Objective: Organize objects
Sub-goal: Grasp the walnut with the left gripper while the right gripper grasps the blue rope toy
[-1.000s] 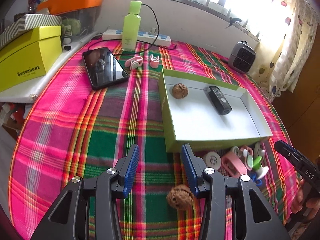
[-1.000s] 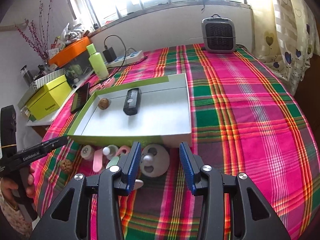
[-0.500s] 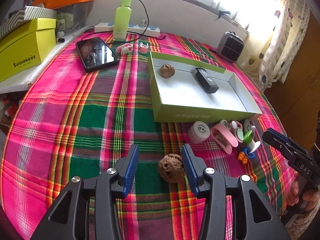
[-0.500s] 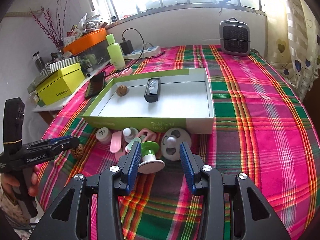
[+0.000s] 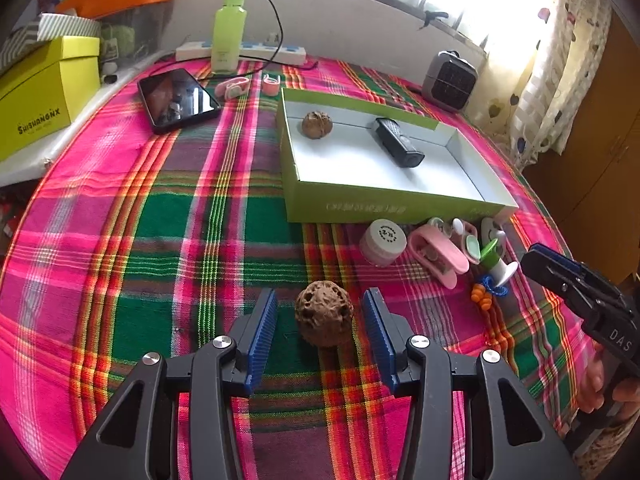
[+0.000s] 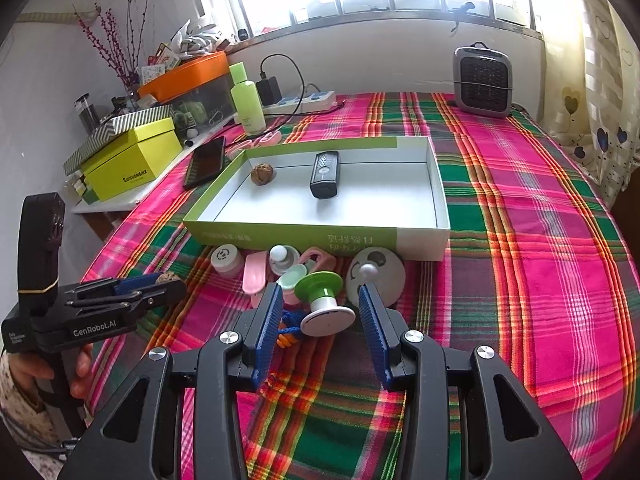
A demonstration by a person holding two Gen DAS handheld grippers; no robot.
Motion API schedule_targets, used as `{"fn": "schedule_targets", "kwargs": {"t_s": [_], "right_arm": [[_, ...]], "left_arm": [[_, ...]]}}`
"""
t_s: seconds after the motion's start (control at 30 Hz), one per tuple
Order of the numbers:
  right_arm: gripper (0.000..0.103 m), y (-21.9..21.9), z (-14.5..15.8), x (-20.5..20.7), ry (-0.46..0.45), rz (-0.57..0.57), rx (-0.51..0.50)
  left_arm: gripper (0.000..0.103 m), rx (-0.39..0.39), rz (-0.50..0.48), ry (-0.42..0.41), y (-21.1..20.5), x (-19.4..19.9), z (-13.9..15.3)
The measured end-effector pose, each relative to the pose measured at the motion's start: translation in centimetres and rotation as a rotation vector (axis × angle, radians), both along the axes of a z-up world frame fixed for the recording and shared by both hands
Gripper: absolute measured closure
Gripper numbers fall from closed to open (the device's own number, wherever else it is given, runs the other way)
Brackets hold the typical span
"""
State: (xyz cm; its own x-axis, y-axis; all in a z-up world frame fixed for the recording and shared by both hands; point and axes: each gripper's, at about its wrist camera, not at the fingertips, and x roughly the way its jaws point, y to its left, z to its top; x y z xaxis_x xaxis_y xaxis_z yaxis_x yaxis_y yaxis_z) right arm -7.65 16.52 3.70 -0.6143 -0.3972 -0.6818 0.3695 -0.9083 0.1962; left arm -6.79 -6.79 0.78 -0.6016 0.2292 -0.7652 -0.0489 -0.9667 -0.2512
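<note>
Tablecloth (image 5: 160,240): pink, green and orange plaid, covering the whole surface under everything.
Tray (image 5: 384,210): shallow green box with a white floor, at 12 to 1 o'clock in the left wrist view; its long side runs left to right there.
Yellow box (image 6: 132,158): off the cloth at 10 o'clock in the right wrist view, lid on.
Heater (image 6: 482,80): grey, upright at the far edge of the cloth, 1 o'clock in the right wrist view.
Left gripper (image 5: 322,320): jaws apart with a clear gap on each side of the loose walnut; the blue pads do not touch it.
Right gripper (image 6: 320,312): jaws apart around the green spool, neither pad pressing on it.
Phone (image 5: 178,98): face up at 11 o'clock of the tray, long axis running from near left to far right.
Remote (image 6: 325,174): black, lying flat inside the tray near its far wall; long axis runs near to far, narrow end toward the camera in the right wrist view.
Loose walnut (image 5: 324,314): on the cloth at 6 o'clock of the tray, well apart from it, between the left jaws.
Green spool (image 6: 322,302): tipped on its side, white disc toward the camera, green disc toward the tray, axis near to far.
Small clutter (image 5: 432,252): white jar, pink clips and a round disc, just beside the tray's near wall.
Tray walnut (image 5: 317,123): inside the tray at its far left corner.
</note>
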Motion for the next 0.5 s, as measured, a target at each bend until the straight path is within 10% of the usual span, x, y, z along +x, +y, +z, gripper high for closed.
{"fn": "schedule_targets", "kwargs": {"t_s": [0.5], "right_arm": [[0.062, -3.1, -0.9, 1.1, 0.012, 0.137, 0.021]], "left_arm": [[0.067, -0.037, 0.026, 0.035, 0.2, 0.1, -0.2]]}}
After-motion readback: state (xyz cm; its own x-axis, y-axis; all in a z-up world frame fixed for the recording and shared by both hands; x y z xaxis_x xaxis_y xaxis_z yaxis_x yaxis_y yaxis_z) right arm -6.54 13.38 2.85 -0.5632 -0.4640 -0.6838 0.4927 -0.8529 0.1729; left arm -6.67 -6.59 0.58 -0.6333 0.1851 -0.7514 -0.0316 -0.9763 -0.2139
